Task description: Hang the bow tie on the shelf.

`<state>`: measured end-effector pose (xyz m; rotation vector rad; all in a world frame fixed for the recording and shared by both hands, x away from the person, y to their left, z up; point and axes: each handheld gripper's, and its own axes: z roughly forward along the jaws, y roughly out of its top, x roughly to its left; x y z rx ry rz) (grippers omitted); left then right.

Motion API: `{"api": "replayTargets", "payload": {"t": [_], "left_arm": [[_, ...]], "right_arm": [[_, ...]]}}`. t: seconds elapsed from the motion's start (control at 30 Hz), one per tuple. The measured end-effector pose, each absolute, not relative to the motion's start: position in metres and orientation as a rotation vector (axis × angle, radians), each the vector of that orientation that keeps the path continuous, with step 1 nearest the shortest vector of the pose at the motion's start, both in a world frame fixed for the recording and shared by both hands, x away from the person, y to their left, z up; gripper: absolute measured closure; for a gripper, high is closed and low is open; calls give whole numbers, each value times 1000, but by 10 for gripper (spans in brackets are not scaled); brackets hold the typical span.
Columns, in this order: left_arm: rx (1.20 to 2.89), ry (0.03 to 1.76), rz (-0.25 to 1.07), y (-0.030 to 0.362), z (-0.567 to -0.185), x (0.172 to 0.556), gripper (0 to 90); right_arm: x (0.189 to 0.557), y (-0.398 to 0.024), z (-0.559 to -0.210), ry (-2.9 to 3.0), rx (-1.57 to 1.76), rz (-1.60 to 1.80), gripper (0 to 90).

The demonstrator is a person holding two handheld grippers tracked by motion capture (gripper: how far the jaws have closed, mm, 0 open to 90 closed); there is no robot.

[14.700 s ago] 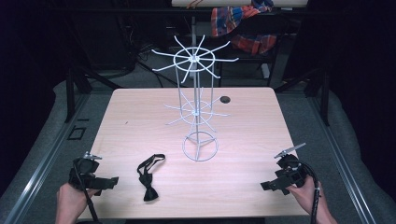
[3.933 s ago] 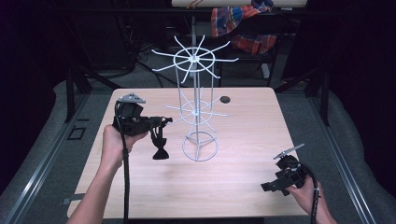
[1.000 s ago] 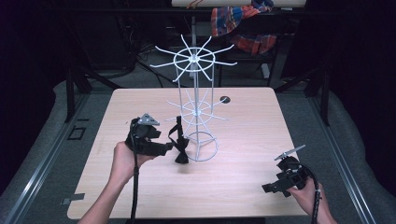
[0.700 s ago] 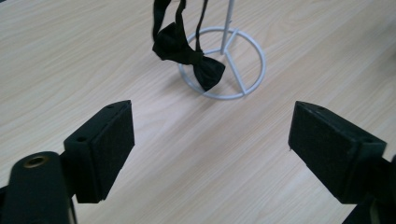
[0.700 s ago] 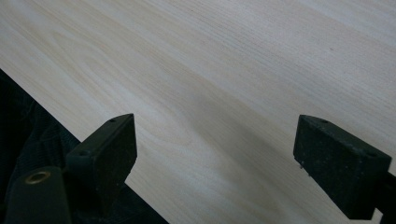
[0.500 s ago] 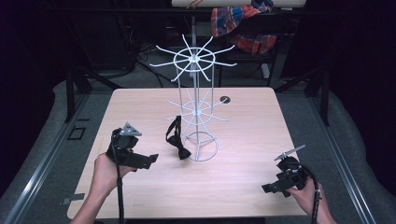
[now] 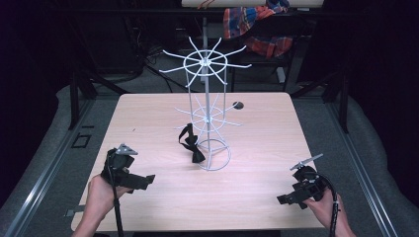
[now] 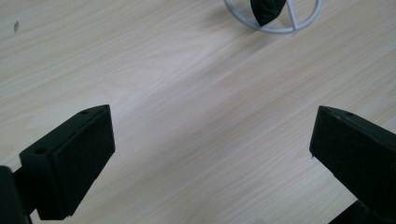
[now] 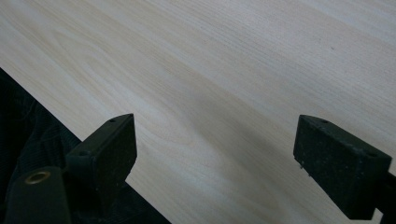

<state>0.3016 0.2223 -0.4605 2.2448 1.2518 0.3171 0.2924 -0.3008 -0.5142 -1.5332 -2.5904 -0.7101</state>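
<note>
Your left gripper point(image 7: 146, 180) and right gripper point(image 7: 282, 199) both sit released, low over the table point(image 7: 257, 148). The bow tie point(image 7: 190, 143) hangs on the wire rack point(image 7: 207, 113); its hook is hard to make out.

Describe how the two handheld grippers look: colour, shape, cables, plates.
Both are black. The left gripper carries a grey three-cornered plate on top, and a black cable trails toward the near table edge. The right gripper also has a grey plate and a black cable. Their fingers are blocky black pads with small holes. No sleeves are visible.
</note>
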Motion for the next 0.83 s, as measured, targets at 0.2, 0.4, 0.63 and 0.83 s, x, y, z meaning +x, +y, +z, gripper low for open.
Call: {"api": "replayTargets", "payload": {"t": [0.2,0.4,0.63,0.83], "left_arm": [[2269,1301,287,227,-479,296,2],[2274,1338,248,230,-496,295,1],[2310,1331,162,230,-510,297,2],[2291,1316,128,232,-512,302,1]], "right_arm": [[293,-303,-512,-2631,-1486,-648,128],[293,-302,-512,-2612,-1496,-677,129],[294,-301,-512,-2636,-1480,-660,129],[296,-299,-516,-2626,-1456,-655,128]]}}
